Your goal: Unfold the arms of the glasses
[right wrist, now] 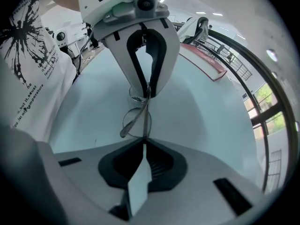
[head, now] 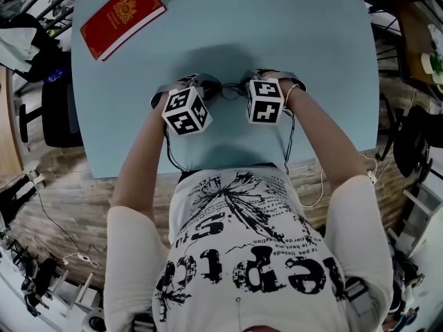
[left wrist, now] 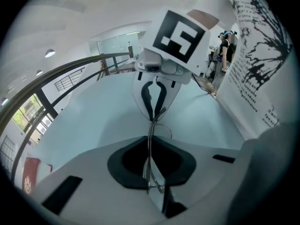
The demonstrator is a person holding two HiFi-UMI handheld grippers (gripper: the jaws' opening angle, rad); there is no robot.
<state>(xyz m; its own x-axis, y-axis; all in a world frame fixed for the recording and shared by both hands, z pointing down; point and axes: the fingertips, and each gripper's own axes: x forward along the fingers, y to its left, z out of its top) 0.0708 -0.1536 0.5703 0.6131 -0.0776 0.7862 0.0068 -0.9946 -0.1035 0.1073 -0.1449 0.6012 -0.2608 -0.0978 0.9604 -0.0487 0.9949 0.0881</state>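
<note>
A pale blue table with a smooth, plain top stands on a floor of wood planks. A red book with a gold emblem on its cover lies flat near the table's far left corner, set at a slant to the edges, well apart from the near edge.

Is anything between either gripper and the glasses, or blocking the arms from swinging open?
Nothing visible. The left gripper and right gripper are shut on the glasses over the table; the red booklet lies away at a far corner.
</note>
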